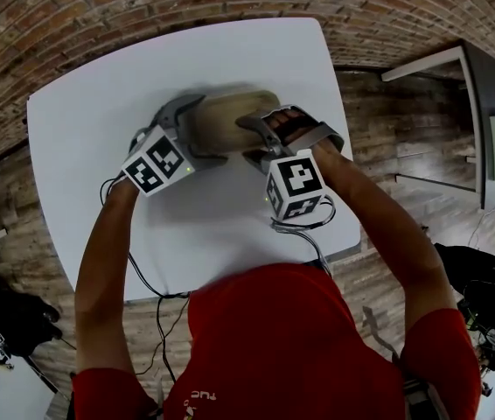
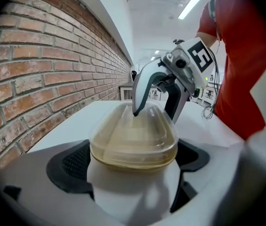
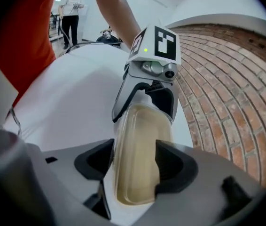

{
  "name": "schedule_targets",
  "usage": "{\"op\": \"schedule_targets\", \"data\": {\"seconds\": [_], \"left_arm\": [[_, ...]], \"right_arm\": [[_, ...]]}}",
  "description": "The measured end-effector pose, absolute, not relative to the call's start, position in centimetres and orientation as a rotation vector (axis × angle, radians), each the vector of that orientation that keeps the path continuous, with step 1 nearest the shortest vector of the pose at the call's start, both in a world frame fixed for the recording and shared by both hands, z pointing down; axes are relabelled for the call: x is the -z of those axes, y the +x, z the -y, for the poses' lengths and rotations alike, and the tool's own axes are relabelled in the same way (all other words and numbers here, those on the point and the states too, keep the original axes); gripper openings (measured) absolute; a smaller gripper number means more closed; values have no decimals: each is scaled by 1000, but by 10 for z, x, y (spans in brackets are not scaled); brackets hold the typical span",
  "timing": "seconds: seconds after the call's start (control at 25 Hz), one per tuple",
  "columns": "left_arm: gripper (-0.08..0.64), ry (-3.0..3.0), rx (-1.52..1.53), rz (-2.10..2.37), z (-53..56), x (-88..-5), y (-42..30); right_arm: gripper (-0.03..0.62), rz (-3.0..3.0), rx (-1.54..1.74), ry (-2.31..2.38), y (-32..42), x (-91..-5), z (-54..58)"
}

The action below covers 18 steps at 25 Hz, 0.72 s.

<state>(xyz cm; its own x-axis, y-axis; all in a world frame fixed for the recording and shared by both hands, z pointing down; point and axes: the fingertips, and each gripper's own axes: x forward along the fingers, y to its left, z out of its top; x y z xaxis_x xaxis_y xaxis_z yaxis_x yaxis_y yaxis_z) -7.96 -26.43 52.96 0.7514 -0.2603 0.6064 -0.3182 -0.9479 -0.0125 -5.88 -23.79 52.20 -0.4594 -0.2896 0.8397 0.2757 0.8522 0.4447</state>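
A clear tub [image 1: 230, 116] with a lid and a beige tint is in the upper middle of the head view, over the white worktop [image 1: 99, 121], and both grippers hold it, one at each end. The left gripper [image 1: 197, 129] comes in from the frame's left and the right gripper [image 1: 256, 140] from the right, their marker cubes nearly side by side below the tub. In the left gripper view the tub [image 2: 133, 140] fills the gap of the left gripper [image 2: 133, 157], with a dark pad pressed to each side wall. At the tub's far end, in the upper middle of that frame, the right gripper [image 2: 154, 109] clamps it with one white finger laid on the lid. In the right gripper view the tub [image 3: 140, 140] appears edge-on, pinched across its height in the right gripper [image 3: 133, 161], and the left gripper [image 3: 144, 102] grips its far end at the frame's centre. Whether the tub rests on the worktop or is raised cannot be told. A brick wall [image 2: 39, 79] runs beside the worktop.
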Motion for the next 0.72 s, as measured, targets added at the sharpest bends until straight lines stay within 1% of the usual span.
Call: {"op": "schedule_targets", "data": {"seconds": [0.04, 0.08, 0.32, 0.44, 0.56, 0.72], "left_arm": [[566, 2855, -969, 473, 264, -530, -80], [566, 2857, -969, 475, 264, -530, -80], [566, 2861, -967, 489, 265, -531, -81], [566, 2860, -969, 494, 266, -530, -81], [566, 2855, -964, 501, 266, -531, -82], [566, 2844, -952, 515, 265, -531, -85]], "right_arm": [[282, 1955, 609, -13, -60, -521, 236], [273, 1967, 559, -39, -61, -519, 235], [236, 2009, 254, -227, -64, -508, 231], [229, 2022, 149, -280, -65, -501, 232], [229, 2018, 159, -274, -67, -497, 231], [230, 2001, 351, -177, -70, -500, 230]]}}
